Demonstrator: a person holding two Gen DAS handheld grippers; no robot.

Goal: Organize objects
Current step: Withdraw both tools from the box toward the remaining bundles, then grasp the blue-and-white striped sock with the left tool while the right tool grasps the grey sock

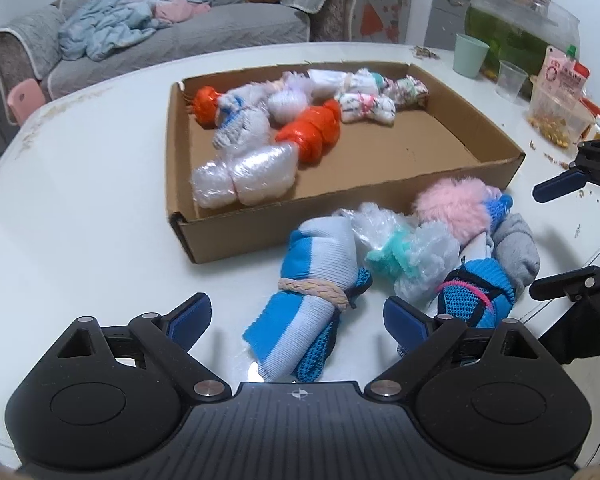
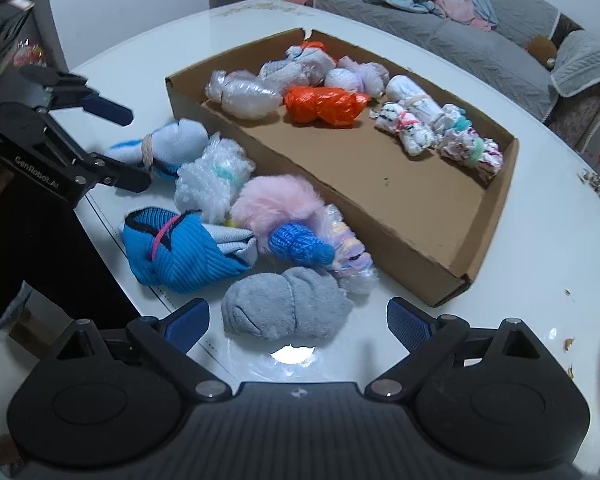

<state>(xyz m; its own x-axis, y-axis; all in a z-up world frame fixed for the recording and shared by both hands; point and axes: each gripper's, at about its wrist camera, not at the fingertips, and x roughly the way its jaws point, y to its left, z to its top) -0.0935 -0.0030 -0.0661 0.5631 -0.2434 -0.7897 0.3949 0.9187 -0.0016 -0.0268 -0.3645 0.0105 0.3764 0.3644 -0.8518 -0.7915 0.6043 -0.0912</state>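
Observation:
A shallow cardboard box point(image 1: 380, 200) point(image 2: 380, 232) on the white table holds several tied bundles, among them an orange one point(image 1: 310, 130) point(image 2: 324, 105) and a clear plastic one point(image 1: 244, 176) point(image 2: 246, 98). Loose bundles lie in front of it: a blue-and-white striped roll point(image 1: 312, 280) point(image 2: 172, 144), a bubble-wrap bundle point(image 1: 400, 248) point(image 2: 212, 180), a pink furry one point(image 1: 452, 204) point(image 2: 276, 204), a blue knit one point(image 1: 476, 292) point(image 2: 180, 256) and a grey one point(image 1: 516, 248) point(image 2: 288, 308). My left gripper point(image 1: 298, 320) point(image 2: 136, 148) is open around the striped roll. My right gripper point(image 2: 298, 320) point(image 1: 540, 240) is open around the grey bundle.
A mint cup point(image 1: 470, 55), a clear cup point(image 1: 511, 80), a fish tank point(image 1: 520, 28) and a snack container point(image 1: 560, 120) stand at the table's far right, with crumbs nearby. A grey sofa point(image 1: 160, 36) with clothes is behind the table.

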